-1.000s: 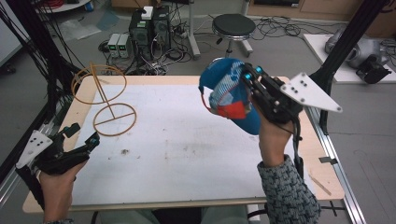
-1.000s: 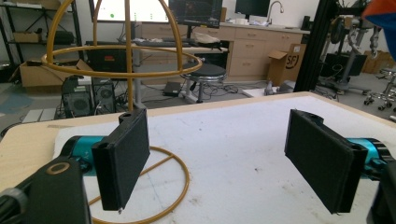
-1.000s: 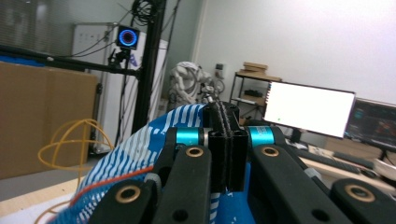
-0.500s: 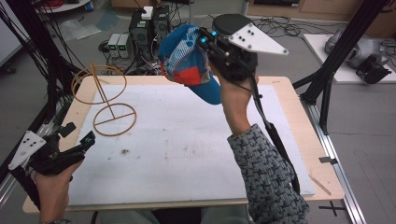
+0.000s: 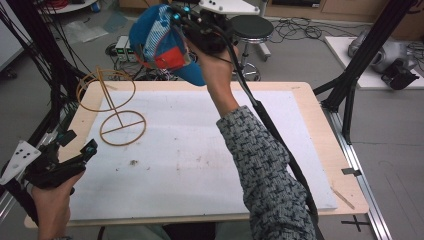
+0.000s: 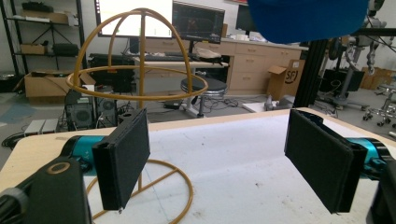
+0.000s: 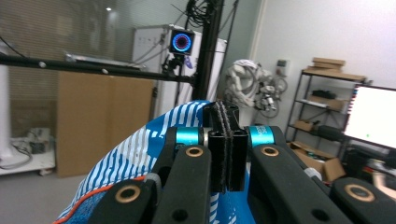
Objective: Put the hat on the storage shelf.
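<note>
Cap: a blue baseball cap [image 5: 162, 47] with white-striped and red-orange panels, held up in the air above the far edge of the table, well clear of the surface.
Cap heading: in the high view its blue brim slants down and right, toward the person's raised forearm, with the crown up and left; from the left gripper view its blue underside [image 6: 306, 18] hangs at the top of the frame.
Writing: none legible on the cap; a cardboard box [image 6: 280, 77] in the background carries "SF" (the rest is too small to read).
Right gripper: the right gripper [image 5: 187, 22] has its jaws pressed together on the cap's fabric; in its own view the two black pads meet with striped cloth [image 7: 140, 154] bunched below them.
Left gripper: the left gripper [image 5: 75, 147] rests low at the near left corner of the table, jaws spread wide with nothing between them.
Stand: a tan wire hat stand [image 5: 112, 105], a dome of hoops on a post with a ring base, upright on the left part of the table (left of and below the cap).
Surface: a white sheet [image 5: 200, 150], scuffed and speckled, covering a pale wooden table [image 5: 310, 100].
Room: grey floor, black frame posts, a round black stool [image 5: 252, 27], cables, monitors and wooden cabinets beyond.
</note>
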The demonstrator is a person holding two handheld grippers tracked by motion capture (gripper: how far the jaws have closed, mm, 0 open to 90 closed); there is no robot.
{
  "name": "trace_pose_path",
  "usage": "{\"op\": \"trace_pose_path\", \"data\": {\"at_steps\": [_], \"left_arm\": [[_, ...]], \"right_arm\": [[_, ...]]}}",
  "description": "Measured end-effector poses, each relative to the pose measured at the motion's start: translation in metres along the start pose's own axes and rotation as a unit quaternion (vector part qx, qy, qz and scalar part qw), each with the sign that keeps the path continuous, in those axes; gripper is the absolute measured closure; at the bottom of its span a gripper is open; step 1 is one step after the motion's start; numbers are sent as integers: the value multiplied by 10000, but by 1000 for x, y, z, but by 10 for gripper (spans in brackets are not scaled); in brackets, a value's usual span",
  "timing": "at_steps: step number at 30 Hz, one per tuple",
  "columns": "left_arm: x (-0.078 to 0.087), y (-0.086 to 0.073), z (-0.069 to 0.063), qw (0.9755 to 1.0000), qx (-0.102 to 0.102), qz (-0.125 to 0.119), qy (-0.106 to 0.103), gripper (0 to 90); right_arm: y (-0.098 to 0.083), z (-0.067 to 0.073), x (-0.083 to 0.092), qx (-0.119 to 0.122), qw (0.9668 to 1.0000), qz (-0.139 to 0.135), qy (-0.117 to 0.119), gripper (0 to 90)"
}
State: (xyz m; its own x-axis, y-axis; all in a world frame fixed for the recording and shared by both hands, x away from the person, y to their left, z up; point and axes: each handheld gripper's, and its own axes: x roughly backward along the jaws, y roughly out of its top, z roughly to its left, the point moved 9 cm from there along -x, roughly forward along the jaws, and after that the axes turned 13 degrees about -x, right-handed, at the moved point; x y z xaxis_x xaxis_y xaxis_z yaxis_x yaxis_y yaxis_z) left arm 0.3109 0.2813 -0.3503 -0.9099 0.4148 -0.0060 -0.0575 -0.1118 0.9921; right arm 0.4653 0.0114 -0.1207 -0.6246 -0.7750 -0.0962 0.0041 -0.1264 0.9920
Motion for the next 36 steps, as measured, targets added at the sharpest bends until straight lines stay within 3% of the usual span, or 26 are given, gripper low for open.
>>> {"op": "trace_pose_path", "data": {"at_steps": [5,6,10,20,28,36], "left_arm": [[2,2,2,10000,9,-37,14,224],[3,3,2,10000,17,-66,22,224],[6,5,5,9999,36,-105,53,224],[10,8,9,9998,68,-179,101,224],[13,9,12,9996,116,-209,121,224],[14,10,14,9996,121,-233,141,224]], "right_arm": [[0,7,-23,-41,10000,43,71,900],[-3,12,-36,-57,9999,78,88,900],[-13,19,-57,-147,9997,147,136,900],[-33,38,-100,-144,9992,313,187,900],[-46,55,-120,-126,9983,440,351,900],[-75,71,-134,42,9961,772,429,900]]}}
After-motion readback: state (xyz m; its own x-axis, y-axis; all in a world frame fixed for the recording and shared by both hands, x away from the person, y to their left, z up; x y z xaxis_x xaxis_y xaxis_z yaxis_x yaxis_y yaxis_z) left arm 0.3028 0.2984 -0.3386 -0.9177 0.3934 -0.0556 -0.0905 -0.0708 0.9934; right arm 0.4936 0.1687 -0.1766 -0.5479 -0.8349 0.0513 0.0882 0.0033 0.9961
